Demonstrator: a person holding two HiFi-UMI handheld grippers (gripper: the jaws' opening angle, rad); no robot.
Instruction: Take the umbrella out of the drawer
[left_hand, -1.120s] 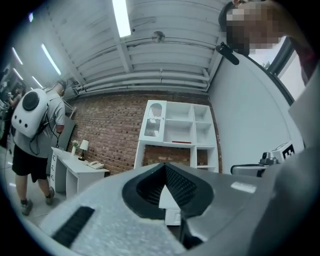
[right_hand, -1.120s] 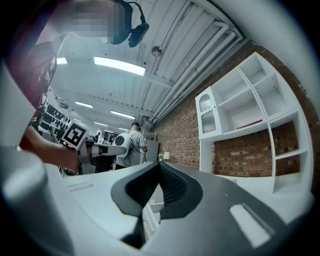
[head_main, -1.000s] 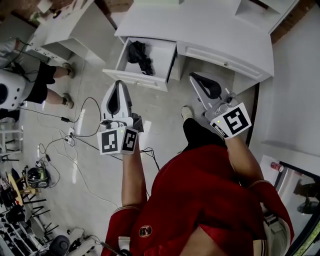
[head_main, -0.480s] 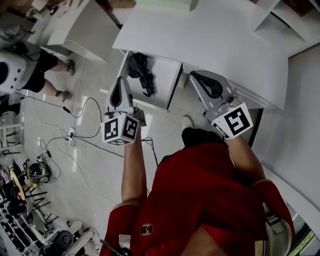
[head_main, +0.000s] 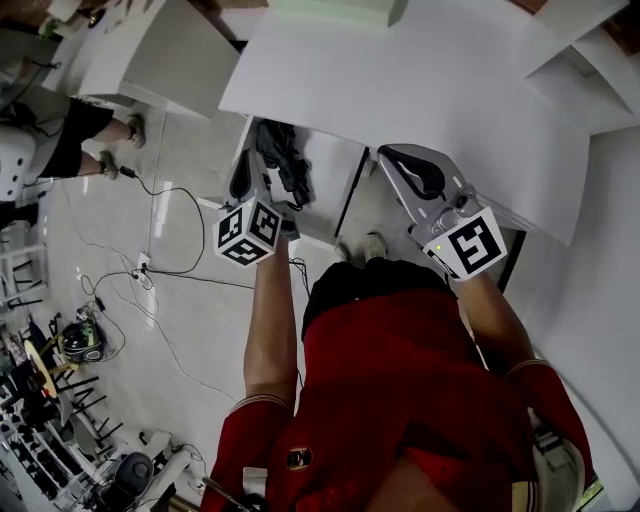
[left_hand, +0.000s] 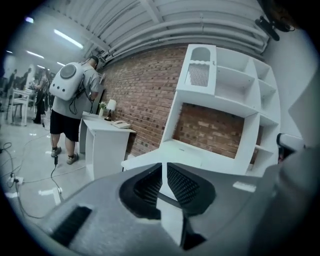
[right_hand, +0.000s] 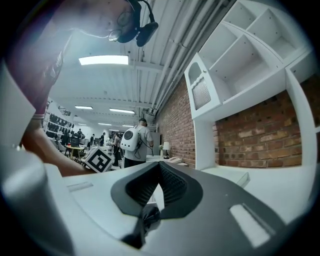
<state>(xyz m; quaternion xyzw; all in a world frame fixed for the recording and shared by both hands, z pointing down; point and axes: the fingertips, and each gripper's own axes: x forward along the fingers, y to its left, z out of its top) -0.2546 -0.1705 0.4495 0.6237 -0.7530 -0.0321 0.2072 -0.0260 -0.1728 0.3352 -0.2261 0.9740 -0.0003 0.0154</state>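
Note:
A black folded umbrella (head_main: 283, 158) lies in the open white drawer (head_main: 327, 172) under the white desk (head_main: 420, 90). My left gripper (head_main: 247, 160) hangs over the drawer's left front corner, just left of the umbrella and not touching it. Its jaws (left_hand: 163, 165) are opening, with a narrow slit between them and nothing in it. Further right, my right gripper (head_main: 386, 153) sits at the desk's front edge beside the drawer. In the right gripper view my right gripper (right_hand: 160, 164) has its pads together and holds nothing.
A second white desk (head_main: 150, 50) stands at the upper left, with a person (head_main: 60, 150) beside it. Cables (head_main: 170, 270) trail over the floor on the left. A white shelf unit (left_hand: 225, 100) rises on the desk against a brick wall. The person's feet (head_main: 372, 245) stand before the drawer.
Both grippers have moved forward to the desk. The left one has dropped from in front of the drawer to over its front corner beside the umbrella.

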